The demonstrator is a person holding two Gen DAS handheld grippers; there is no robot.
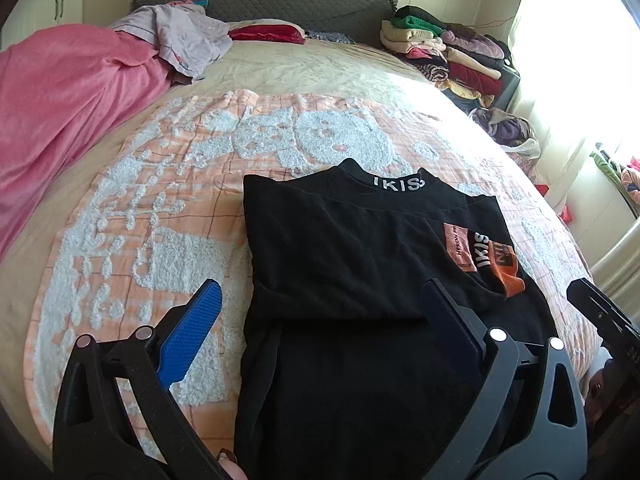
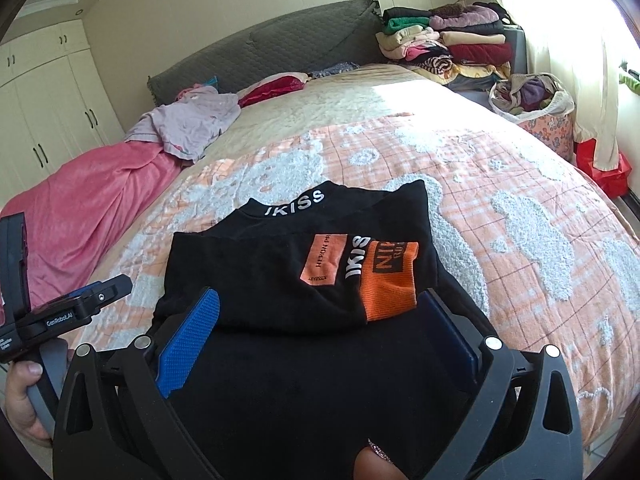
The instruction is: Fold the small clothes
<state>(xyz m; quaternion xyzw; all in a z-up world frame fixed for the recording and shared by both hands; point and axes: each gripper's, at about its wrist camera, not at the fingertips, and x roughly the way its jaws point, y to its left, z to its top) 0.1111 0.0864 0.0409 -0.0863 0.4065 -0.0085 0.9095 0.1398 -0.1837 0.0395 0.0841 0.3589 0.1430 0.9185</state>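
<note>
**Inspection: black top part-folded on bed, both tongs open, hem fold at risk**

The work surface is a bed covered by a peach checked blanket [image 1: 168,184] with raised white tufting, lying under strong window light.

Working left to right: a pink duvet [image 1: 60,104] is bunching along the left edge, with a pale lilac garment [image 1: 188,36] resting on top of it. The left gripper [image 1: 320,308] is hovering with jaws standing wide apart, gripping nothing; its left finger is sitting over bare blanket, the right over dark cloth. The black top [image 1: 360,248] is lying flat at centre, collar pointing toward the headboard, sleeves appearing already tucked in. The right gripper [image 2: 324,312] is likewise standing open and empty, straddling the lower body of the top near the orange patch [image 2: 388,280]. A stack of folded clothes [image 1: 440,44] is sitting at the far right corner.

Risks, in my judgement:
- Tufted pile is likely snagging or dragging the hem, so the tucked sleeves could be pulling out.
- A pinch taking one layer only would be leaving the underside behind.
- Uneven lift between the two tongs would be skewing the fold line.
</note>
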